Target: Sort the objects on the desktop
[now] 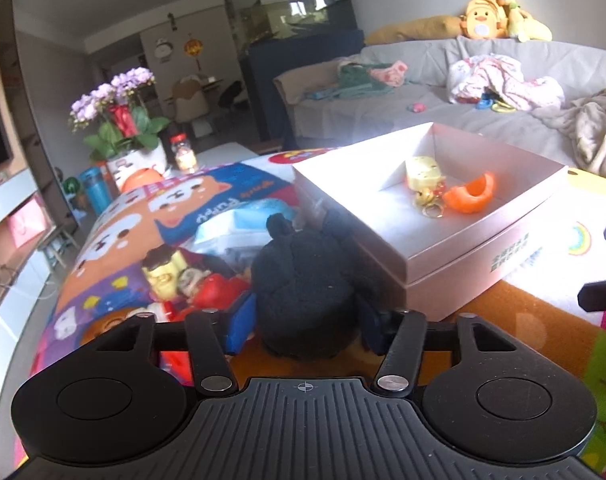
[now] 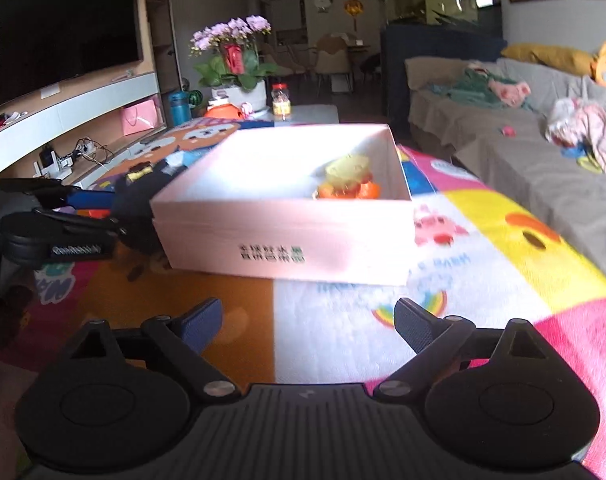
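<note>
My left gripper [image 1: 305, 320] is shut on a black plush toy [image 1: 303, 280], its blue pads pressed on both sides of it, just left of the open pink box [image 1: 463, 248]. Inside the box lie a yellow toy [image 1: 422, 172] and an orange piece [image 1: 469, 194]. More toys lie left of the plush: a yellow-green figure [image 1: 163, 274] and a red one [image 1: 215, 292]. My right gripper [image 2: 307, 324] is open and empty above the mat, in front of the box [image 2: 287, 240]. The left gripper [image 2: 63, 236] with the plush [image 2: 139, 204] shows at the left of the right wrist view.
A colourful cartoon mat [image 2: 483, 240] covers the table. A flower pot [image 1: 131, 152], a jar [image 1: 183, 152] and a blue bottle [image 1: 97, 192] stand at the far end. A grey sofa [image 1: 423, 92] with clothes runs along the right. A TV [image 2: 59, 32] hangs at the left.
</note>
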